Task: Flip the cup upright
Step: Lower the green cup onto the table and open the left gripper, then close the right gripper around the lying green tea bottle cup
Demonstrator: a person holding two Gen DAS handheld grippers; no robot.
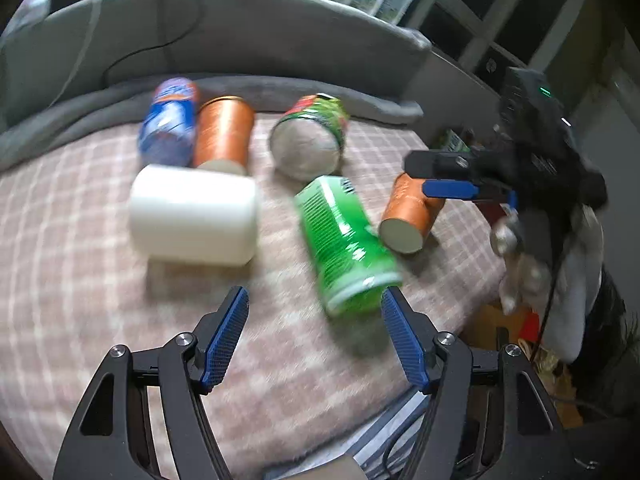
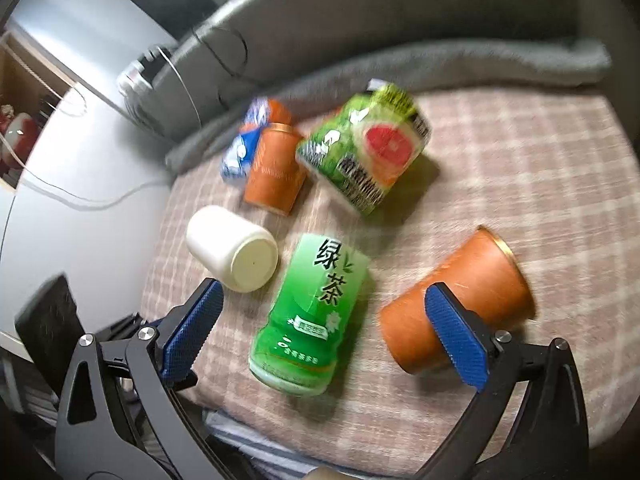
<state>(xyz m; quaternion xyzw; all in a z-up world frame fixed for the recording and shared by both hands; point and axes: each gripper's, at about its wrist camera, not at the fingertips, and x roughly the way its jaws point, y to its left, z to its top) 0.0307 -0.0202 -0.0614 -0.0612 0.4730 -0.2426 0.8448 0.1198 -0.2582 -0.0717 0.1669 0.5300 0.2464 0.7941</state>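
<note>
The work looks to be at the approach step: nothing is gripped yet. The left hand-held gripper (image 1: 314,306) hangs with its jaws spread wide and empty over the pink-and-white checked cloth (image 1: 80,208), with the lying bright green plastic tea bottle (image 1: 346,240) just ahead of its right finger. The right hand-held gripper (image 2: 322,312) is also spread wide, empty, its right blue pad overlapping in view the orange tapered paper cup (image 2: 456,304) that lies on its side near the cloth's right part, white base toward the left-wrist camera. That cup seems the likeliest target, though a second orange paper cup (image 1: 224,136) lies further back beside a blue-and-orange printed can (image 1: 170,122), so I cannot tell for sure. The next move would call for closing across the cup's wall and rotating it so its open rim faces up, without rolling the neighbours. A white smooth cylindrical cup (image 1: 194,216) and a green printed carton with a grapefruit picture (image 2: 366,148) also lie toppled. The cloth covers a soft padded surface, bordered by a grey blanket (image 1: 280,88) and a grey upholstered backrest (image 1: 240,28); cables trail behind.
</note>
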